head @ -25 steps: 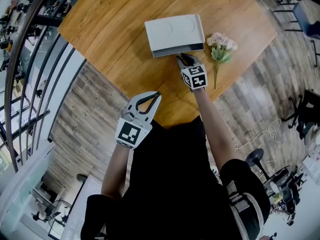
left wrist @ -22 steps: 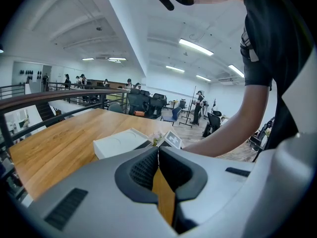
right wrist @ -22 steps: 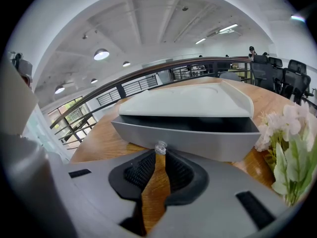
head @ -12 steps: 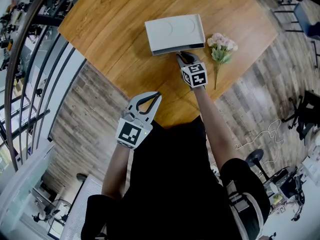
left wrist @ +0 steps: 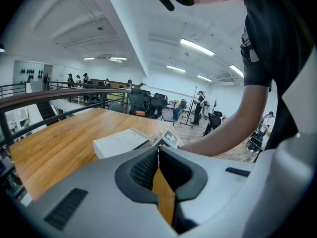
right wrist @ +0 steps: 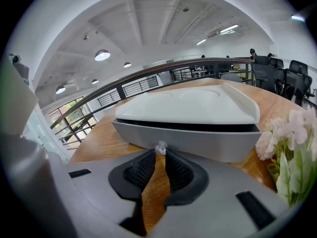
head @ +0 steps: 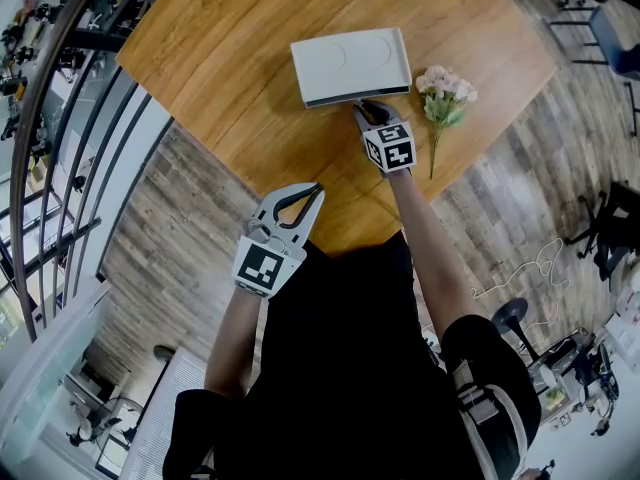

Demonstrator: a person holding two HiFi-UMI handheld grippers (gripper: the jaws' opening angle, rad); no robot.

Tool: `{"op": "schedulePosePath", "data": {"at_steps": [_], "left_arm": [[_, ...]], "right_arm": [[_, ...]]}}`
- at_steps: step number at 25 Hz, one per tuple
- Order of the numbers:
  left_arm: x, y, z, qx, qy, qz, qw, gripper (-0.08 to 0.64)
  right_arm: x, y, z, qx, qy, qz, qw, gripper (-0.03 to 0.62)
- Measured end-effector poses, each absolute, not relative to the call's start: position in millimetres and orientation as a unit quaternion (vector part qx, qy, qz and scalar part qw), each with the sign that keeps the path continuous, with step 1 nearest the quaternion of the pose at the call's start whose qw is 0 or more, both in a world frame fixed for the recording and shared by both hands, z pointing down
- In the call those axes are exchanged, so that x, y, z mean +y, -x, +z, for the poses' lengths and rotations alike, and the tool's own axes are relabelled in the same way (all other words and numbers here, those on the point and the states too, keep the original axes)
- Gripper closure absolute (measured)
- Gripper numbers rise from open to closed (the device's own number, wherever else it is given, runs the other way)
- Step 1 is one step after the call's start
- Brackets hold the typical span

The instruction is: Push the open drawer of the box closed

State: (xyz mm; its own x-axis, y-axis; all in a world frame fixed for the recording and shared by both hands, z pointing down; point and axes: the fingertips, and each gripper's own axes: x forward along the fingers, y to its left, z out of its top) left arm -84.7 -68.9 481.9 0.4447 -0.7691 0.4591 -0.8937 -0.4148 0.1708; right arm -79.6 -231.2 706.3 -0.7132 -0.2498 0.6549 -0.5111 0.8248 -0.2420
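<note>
Pressing up against the front of the drawer, the right tongs have their tips pinched on the little clear knob at its middle. There's only a narrow gap between the pads, and the knob fills it. The drawer sits almost home in the white box, with just a thin dark slit showing under the lid along the front. The box lies flat on the wooden table, toward the far side, and a sprig of pale pink flowers rests just beside its right end. Over on the other side, the left tongs hang above the table's near edge, well apart from the box. Their tips are closed together with nothing between them, and they point toward the box.
</note>
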Motion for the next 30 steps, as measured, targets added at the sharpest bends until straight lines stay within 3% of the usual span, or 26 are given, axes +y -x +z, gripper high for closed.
{"op": "schedulePosePath", "data": {"at_steps": [30], "left_arm": [[-63, 89, 480, -0.501, -0.825, 0.158, 0.208, 0.534]], "right_arm": [[-238, 89, 701, -0.898, -0.219, 0.214, 0.315, 0.508]]}}
